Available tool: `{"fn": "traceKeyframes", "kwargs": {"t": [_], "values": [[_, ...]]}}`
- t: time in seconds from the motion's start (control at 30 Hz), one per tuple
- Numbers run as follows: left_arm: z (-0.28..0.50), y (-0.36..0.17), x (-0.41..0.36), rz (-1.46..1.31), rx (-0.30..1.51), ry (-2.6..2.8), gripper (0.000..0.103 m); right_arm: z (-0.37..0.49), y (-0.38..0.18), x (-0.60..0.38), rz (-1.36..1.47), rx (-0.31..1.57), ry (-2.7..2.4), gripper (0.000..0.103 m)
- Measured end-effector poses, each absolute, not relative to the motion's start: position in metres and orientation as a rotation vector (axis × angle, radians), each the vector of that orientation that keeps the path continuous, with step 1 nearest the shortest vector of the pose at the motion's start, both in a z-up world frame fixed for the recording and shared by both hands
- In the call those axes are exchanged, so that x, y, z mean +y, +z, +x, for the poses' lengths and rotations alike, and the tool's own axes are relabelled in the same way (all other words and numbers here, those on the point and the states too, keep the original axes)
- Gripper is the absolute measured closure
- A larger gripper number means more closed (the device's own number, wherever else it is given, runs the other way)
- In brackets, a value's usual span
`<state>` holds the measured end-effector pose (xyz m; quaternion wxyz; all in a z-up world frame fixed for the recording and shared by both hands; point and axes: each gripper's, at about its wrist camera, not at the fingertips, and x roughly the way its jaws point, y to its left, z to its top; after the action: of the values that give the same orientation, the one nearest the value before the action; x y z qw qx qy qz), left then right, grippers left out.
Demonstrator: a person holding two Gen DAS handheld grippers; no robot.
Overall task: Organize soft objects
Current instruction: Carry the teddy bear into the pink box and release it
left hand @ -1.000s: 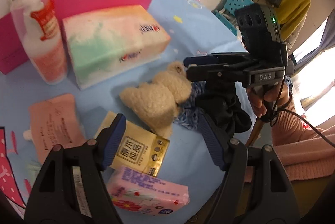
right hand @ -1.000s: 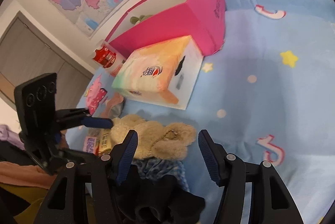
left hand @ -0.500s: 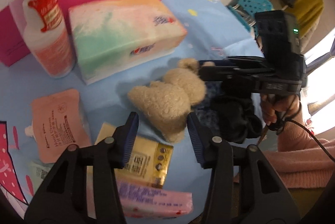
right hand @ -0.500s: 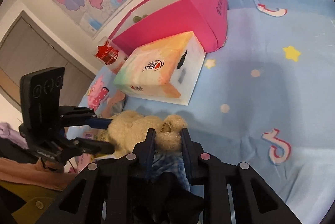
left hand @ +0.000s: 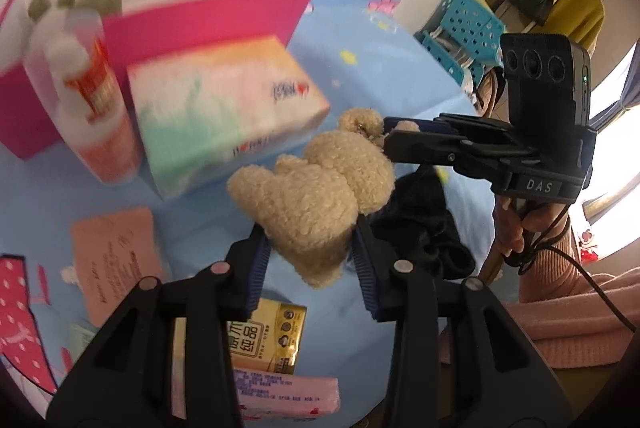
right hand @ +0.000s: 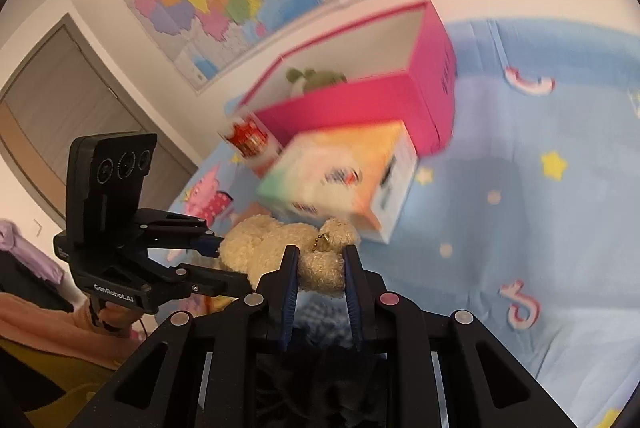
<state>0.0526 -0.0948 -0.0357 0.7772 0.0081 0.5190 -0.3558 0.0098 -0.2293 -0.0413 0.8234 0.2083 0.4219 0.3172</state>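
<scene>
A cream plush toy point(left hand: 316, 188) is held by both grippers, lifted above the blue sheet. My left gripper point(left hand: 312, 248) is shut on its lower body. My right gripper point(right hand: 320, 260) is shut on its other end point(right hand: 320, 264), by the small gold chain; it also shows in the left wrist view point(left hand: 390, 138). A dark fabric item point(left hand: 424, 232) lies just below the toy, with blue checked cloth point(right hand: 316, 312) under my right gripper. The open pink box point(left hand: 200, 16) stands behind and holds a green plush point(right hand: 316, 78).
A pastel tissue box point(left hand: 224, 120) and a pump bottle point(left hand: 88, 100) stand in front of the pink box. A peach pouch point(left hand: 116, 256), a gold packet point(left hand: 268, 340) and a pink tissue pack point(left hand: 284, 392) lie near me. A teal basket point(left hand: 464, 28) stands beyond the bed.
Both grippers have closed on the plush toy and lifted it off the sheet, toward the pink box. The views are blurred with motion.
</scene>
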Motion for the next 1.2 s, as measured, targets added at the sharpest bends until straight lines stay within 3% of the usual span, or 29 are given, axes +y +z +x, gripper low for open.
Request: {"fn": "traceKeyframes", "kwargs": {"t": [0.57, 0.97, 1.2], "values": [[0.128, 0.044, -0.105, 0.058, 0.928, -0.643, 0.061, 0.086, 0.033, -0.235, 0.371, 0.685, 0.645, 0.082], [0.208, 0.008, -0.115, 0.05, 1.049, -0.497, 0.061, 0.148, 0.014, -0.222, 0.355, 0.745, 0.567, 0.083], [0.216, -0.005, -0.12, 0.045, 1.088, -0.498, 0.061, 0.161, -0.005, -0.212, 0.32, 0.822, 0.539, 0.083]]}}
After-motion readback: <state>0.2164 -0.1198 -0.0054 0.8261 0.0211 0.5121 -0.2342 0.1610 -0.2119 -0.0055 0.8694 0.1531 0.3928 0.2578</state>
